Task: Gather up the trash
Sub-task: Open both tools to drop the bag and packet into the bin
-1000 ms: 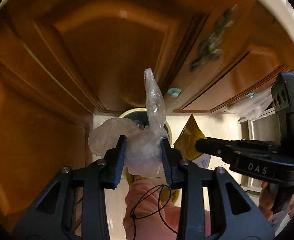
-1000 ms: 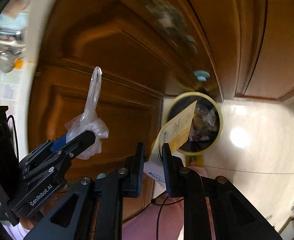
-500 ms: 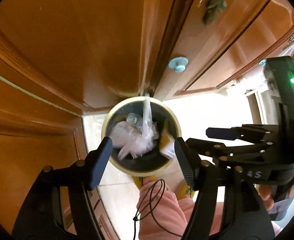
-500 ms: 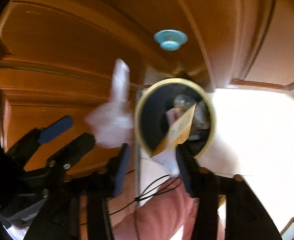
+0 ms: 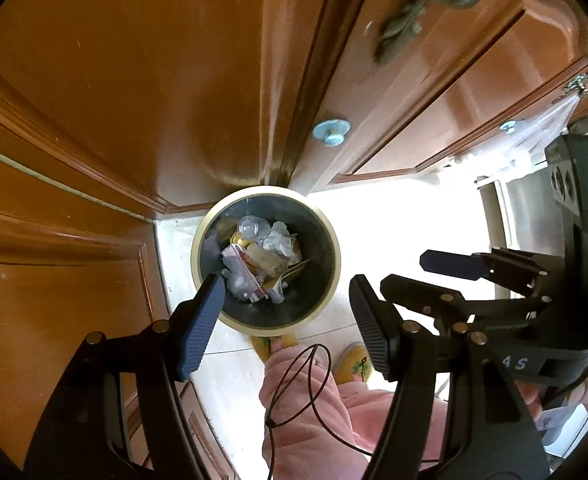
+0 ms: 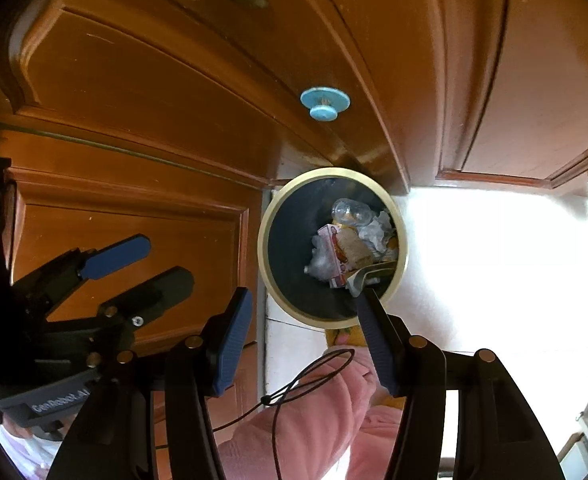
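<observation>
i'm hanging both grippers over the bin (image 5: 329,240) by the cabinet (image 5: 134,80): left gripper (image 5: 286,316) spread, nothing btwn jaws; right gripper (image 6: 305,332) also spread, empty. trash (image 5: 262,264) is lying inside the bin, w/ a clear bottle (image 6: 349,210) on top.

Wooden cabinet doors (image 5: 142,92), glaring white floor (image 6: 493,264)

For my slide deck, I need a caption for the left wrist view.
Both open grippers, left gripper and right gripper, above a trash bin holding wrappers.
</observation>
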`<action>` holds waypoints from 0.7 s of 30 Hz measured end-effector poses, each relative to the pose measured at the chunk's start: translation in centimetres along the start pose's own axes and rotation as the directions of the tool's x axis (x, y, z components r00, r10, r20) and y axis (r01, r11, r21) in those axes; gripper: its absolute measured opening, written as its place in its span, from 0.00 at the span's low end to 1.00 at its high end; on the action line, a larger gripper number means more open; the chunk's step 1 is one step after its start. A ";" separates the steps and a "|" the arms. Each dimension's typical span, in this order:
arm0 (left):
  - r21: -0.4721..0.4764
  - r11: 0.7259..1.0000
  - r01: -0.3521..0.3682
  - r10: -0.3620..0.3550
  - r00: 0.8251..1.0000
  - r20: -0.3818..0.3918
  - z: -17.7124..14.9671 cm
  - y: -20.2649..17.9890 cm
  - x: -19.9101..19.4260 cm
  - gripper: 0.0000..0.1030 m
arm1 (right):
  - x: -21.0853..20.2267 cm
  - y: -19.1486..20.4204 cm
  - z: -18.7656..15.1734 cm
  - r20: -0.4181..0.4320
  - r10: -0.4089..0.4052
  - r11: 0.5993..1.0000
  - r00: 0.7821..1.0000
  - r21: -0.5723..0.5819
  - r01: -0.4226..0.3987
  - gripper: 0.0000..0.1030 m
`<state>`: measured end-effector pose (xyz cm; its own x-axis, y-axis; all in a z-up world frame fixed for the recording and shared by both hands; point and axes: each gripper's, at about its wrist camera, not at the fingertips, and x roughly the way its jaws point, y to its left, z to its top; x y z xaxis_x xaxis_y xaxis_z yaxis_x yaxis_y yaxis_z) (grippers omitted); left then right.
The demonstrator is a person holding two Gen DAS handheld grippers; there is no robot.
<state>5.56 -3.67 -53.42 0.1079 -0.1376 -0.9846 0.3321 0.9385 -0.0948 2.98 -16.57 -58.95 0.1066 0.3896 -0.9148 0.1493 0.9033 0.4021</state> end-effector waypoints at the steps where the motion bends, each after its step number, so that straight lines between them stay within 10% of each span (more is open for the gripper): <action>1: 0.001 1.000 0.001 -0.001 1.000 0.002 0.1 -0.2 -0.6 0.60 | -0.4 0.1 -0.1 0.002 -0.003 1.000 1.000 0.000 0.003 0.54; 21: 0.082 0.996 0.025 -0.032 0.997 0.077 2.0 -5.4 -19.0 0.60 | -17.6 5.1 -2.2 0.108 -0.088 0.996 0.990 0.024 0.086 0.54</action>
<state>3.57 -6.70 -33.87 0.1693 -0.1914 -0.9668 0.4102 0.9056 -0.1074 -0.34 -18.48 -40.87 0.1990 0.2867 -0.9371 0.1818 0.9289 0.3227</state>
